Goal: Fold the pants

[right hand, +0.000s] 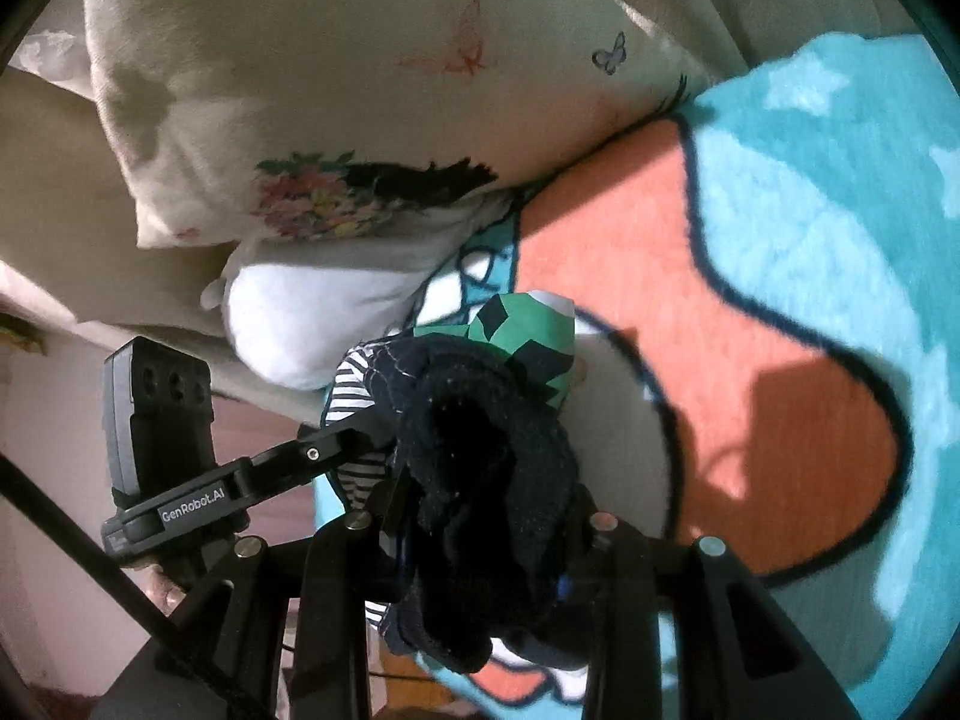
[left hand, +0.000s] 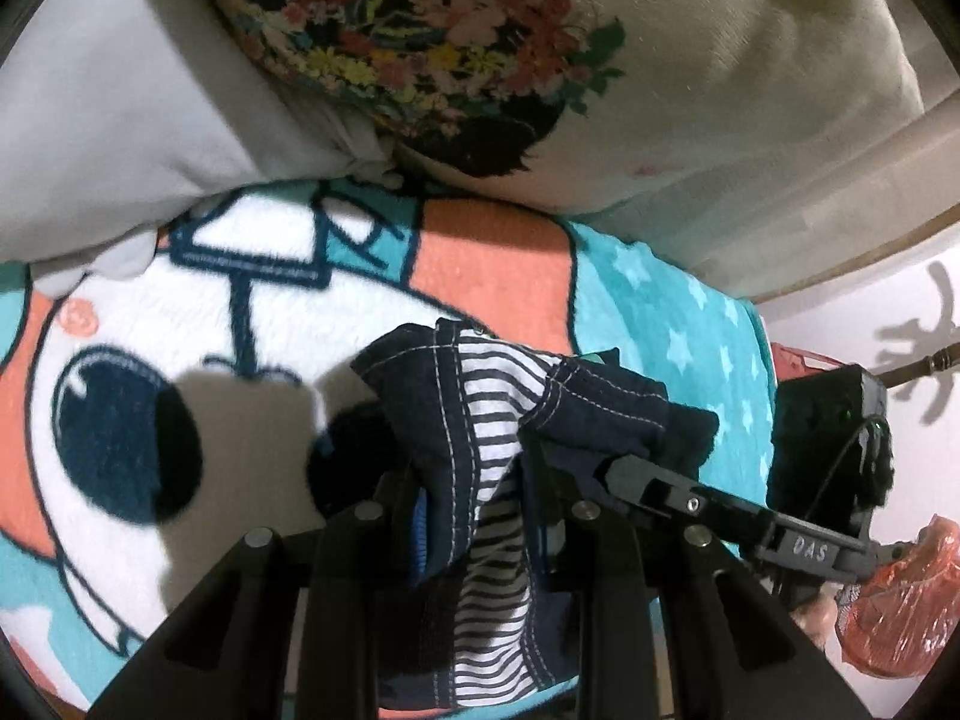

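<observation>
- Left wrist view, nearest: the left gripper (left hand: 474, 480) is clenched on the pants (left hand: 480, 420), dark navy cloth with white stitching and a striped lining that hangs down between its fingers.
- Just to the right, the right gripper (left hand: 606, 468) reaches in from the side and bites the same bunch of cloth.
- Right wrist view, nearest: the right gripper (right hand: 480, 510) is grasping the pants (right hand: 480, 468), and the dark fabric is bunched between its fingers and hangs over them. The left gripper (right hand: 366, 438) holds the striped part beside it.
- Under the pants lies a cartoon blanket (left hand: 510, 258), teal, orange and white, with stars.
- Farther away, a floral pillow (left hand: 690, 60) rests partly on a white pillow (left hand: 120, 120), at the blanket's far edge.
</observation>
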The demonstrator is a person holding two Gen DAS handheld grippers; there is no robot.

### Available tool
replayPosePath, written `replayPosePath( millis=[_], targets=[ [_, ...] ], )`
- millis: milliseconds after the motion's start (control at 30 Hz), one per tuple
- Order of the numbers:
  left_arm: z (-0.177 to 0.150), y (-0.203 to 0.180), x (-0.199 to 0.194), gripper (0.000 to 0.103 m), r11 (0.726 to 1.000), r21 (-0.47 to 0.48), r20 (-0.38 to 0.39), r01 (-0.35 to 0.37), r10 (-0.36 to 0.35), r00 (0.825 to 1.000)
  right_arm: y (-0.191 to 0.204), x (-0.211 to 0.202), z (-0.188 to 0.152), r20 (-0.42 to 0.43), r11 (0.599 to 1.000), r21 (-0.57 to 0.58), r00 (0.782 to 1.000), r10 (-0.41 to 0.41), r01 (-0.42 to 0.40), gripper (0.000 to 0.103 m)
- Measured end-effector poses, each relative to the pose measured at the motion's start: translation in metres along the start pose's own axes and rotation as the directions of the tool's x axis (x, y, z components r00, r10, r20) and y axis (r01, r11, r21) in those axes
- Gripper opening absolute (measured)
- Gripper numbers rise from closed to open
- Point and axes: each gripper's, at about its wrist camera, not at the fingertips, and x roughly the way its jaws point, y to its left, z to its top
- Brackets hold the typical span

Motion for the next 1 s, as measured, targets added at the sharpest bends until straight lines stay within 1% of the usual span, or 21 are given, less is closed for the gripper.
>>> replayPosePath(
  millis=[67, 133, 167, 200, 233, 267, 300, 367, 400, 467, 500, 533, 633, 700, 733, 767, 800, 833, 867, 900, 1000],
  targets=[
    [-0.004, 0.006, 0.009, 0.025, 1.0, -0.014, -0.023, -0.005, 0.005, 1.0, -0.006, 0.001, -0.003, -0.022, 1.0, 0.013, 1.0, -0.003, 0.003, 0.036],
    [-0.006, 0.015, 0.02, 0.025, 0.999, -0.036, -0.049, -0.041, 0.039, 0.998, -0.014, 0.01, -0.005, -0.049, 0.998, 0.032, 0.998, -0.05, 0.052, 0.038],
    [-0.008, 0.021, 0.027, 0.026, 0.997, -0.048, -0.057, -0.064, 0.061, 0.997, -0.018, 0.014, -0.005, -0.057, 0.996, 0.04, 0.996, -0.071, 0.074, 0.041],
    [-0.009, 0.025, 0.029, 0.028, 0.996, -0.056, -0.056, -0.07, 0.067, 0.996, -0.021, 0.017, -0.006, -0.062, 0.994, 0.045, 0.994, -0.092, 0.095, 0.044],
    [-0.01, 0.028, 0.03, 0.032, 0.995, -0.066, -0.052, -0.075, 0.072, 0.996, -0.024, 0.021, -0.009, -0.057, 0.991, 0.047, 0.99, -0.126, 0.129, 0.048],
    [-0.013, 0.03, 0.026, 0.033, 0.994, -0.078, -0.042, -0.079, 0.076, 0.996, -0.024, 0.021, -0.01, -0.051, 0.988, 0.044, 0.988, -0.146, 0.148, 0.053],
    [-0.014, 0.031, 0.023, 0.034, 0.994, -0.079, -0.031, -0.076, 0.074, 0.997, -0.023, 0.021, -0.012, -0.046, 0.986, 0.04, 0.986, -0.16, 0.162, 0.059],
    [-0.018, 0.032, 0.014, 0.04, 0.995, -0.073, -0.01, -0.076, 0.075, 0.997, -0.017, 0.018, -0.018, -0.03, 0.983, 0.015, 0.983, -0.18, 0.181, 0.063],
    [-0.021, 0.034, 0.01, 0.043, 0.994, -0.074, 0.005, -0.078, 0.079, 0.997, -0.015, 0.016, -0.02, -0.021, 0.981, 0.002, 0.981, -0.192, 0.192, 0.063],
    [-0.028, 0.038, 0.007, 0.058, 0.994, -0.089, 0.023, -0.061, 0.063, 0.998, -0.009, 0.011, -0.026, 0.009, 0.974, -0.027, 0.974, -0.226, 0.226, 0.066],
    [-0.031, 0.04, 0.008, 0.061, 0.994, -0.096, 0.019, -0.053, 0.055, 0.998, -0.008, 0.01, -0.028, 0.017, 0.971, -0.035, 0.972, -0.236, 0.236, 0.069],
    [-0.034, 0.041, 0.012, 0.062, 0.993, -0.104, 0.009, -0.047, 0.048, 0.999, -0.008, 0.01, -0.032, 0.02, 0.969, -0.041, 0.97, -0.242, 0.242, 0.07],
    [-0.043, 0.04, 0.032, 0.063, 0.994, -0.104, -0.045, -0.017, 0.012, 0.999, -0.013, 0.02, -0.037, -0.011, 0.967, -0.031, 0.967, -0.254, 0.254, 0.07],
    [-0.047, 0.036, 0.042, 0.062, 0.996, -0.086, -0.045, -0.02, 0.016, 0.999, -0.016, 0.026, -0.037, -0.014, 0.967, -0.029, 0.967, -0.253, 0.253, 0.07],
    [-0.048, 0.036, 0.043, 0.054, 0.996, -0.086, -0.043, -0.008, 0.005, 0.999, -0.018, 0.031, -0.037, -0.019, 0.967, -0.027, 0.967, -0.255, 0.255, 0.07],
    [-0.048, 0.037, 0.044, 0.039, 0.995, -0.101, -0.044, 0.015, -0.019, 0.999, -0.02, 0.034, -0.037, -0.011, 0.967, -0.026, 0.968, -0.252, 0.252, 0.068],
    [-0.048, 0.038, 0.043, 0.032, 0.992, -0.121, -0.047, 0.038, -0.044, 0.998, -0.019, 0.034, -0.036, 0.0, 0.967, -0.025, 0.968, -0.253, 0.253, 0.063],
    [-0.048, 0.037, 0.04, 0.023, 0.991, -0.123, -0.043, 0.047, -0.053, 0.998, -0.019, 0.035, -0.035, -0.013, 0.971, -0.014, 0.971, -0.241, 0.24, 0.049],
    [-0.048, 0.032, 0.033, 0.019, 0.994, -0.102, -0.027, 0.038, -0.041, 0.999, -0.019, 0.033, -0.035, -0.011, 0.974, -0.002, 0.974, -0.227, 0.227, 0.044],
    [-0.049, 0.028, 0.029, 0.018, 0.996, -0.081, -0.015, 0.024, -0.026, 1.0, -0.017, 0.03, -0.036, -0.001, 0.976, 0.004, 0.976, -0.216, 0.216, 0.038],
    [-0.053, 0.013, 0.017, 0.018, 0.999, -0.023, 0.014, -0.029, 0.029, 0.999, -0.005, 0.02, -0.042, 0.017, 0.977, -0.02, 0.977, -0.21, 0.211, 0.035]
  ],
)
